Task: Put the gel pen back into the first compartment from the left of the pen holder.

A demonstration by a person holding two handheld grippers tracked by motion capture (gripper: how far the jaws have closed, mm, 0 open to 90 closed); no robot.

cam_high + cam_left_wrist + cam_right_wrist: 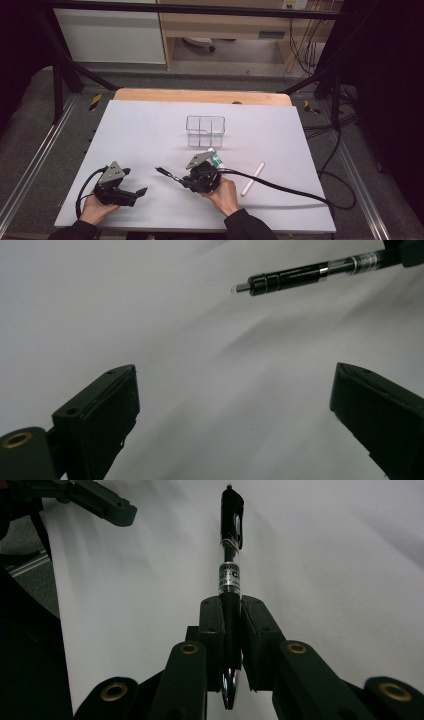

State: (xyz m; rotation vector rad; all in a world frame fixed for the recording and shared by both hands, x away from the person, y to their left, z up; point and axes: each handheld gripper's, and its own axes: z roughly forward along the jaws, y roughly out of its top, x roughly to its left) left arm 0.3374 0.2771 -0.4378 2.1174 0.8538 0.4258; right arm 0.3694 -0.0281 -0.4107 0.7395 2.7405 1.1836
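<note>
Right hand-held gripper (231,630) clamped on black pen (231,540); left hand-held gripper (235,410) released, empty.

Pen gripped at barrel, clear of tabletop (145,130), clip end projecting fwd beyond the pads toward left unit, prob. for handover or carry. Clear divided organizer (205,131) just beyond right unit; white stick (252,178) to its right. Barrel label band present, print not legible.
</note>
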